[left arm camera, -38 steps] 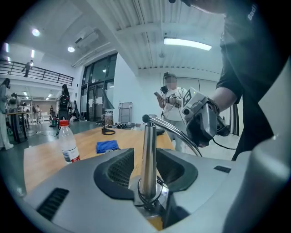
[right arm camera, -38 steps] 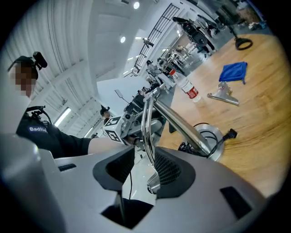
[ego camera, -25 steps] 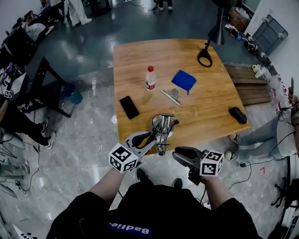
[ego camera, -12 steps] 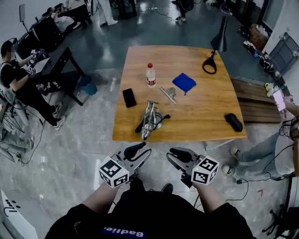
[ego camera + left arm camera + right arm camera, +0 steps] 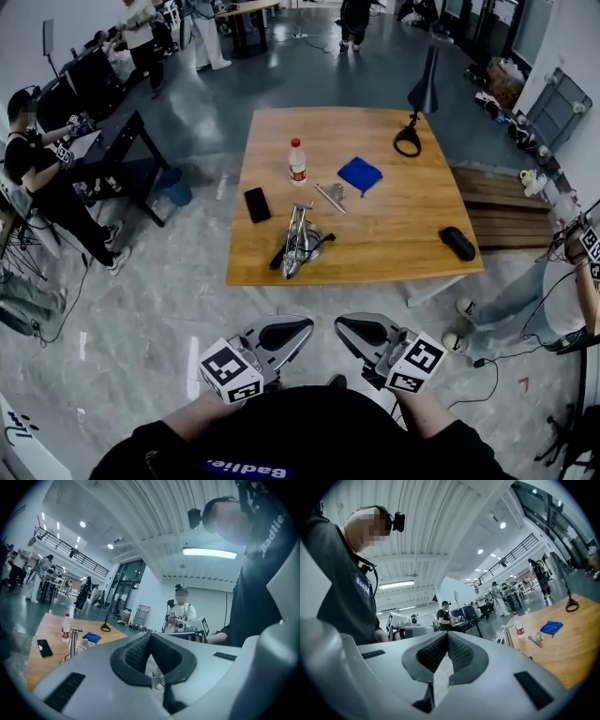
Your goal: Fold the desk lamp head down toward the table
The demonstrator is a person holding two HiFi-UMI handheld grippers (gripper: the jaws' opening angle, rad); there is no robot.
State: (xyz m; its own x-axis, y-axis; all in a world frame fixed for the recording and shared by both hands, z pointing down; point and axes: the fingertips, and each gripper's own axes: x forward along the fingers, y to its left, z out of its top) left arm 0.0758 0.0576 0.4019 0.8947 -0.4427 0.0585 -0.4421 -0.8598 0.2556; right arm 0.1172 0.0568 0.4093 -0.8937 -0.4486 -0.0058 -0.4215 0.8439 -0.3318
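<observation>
Silver metal desk lamp (image 5: pixel 298 242), black cord (image 5: pixel 278 259) trailing beside it, is lying low on the pale wooden table (image 5: pixel 394 234) with its end close to that table's near edge, so the fold is looking done. Well short of the table, the left gripper (image 5: pixel 298 325) is closing its jaws on nothing, while the right gripper (image 5: pixel 345 324) is holding its jaws pressed together, empty. With nothing steadying it, the lamp may be risking a spring-back at a loose joint, or a slide off the near edge if the cord is snagging.
</observation>
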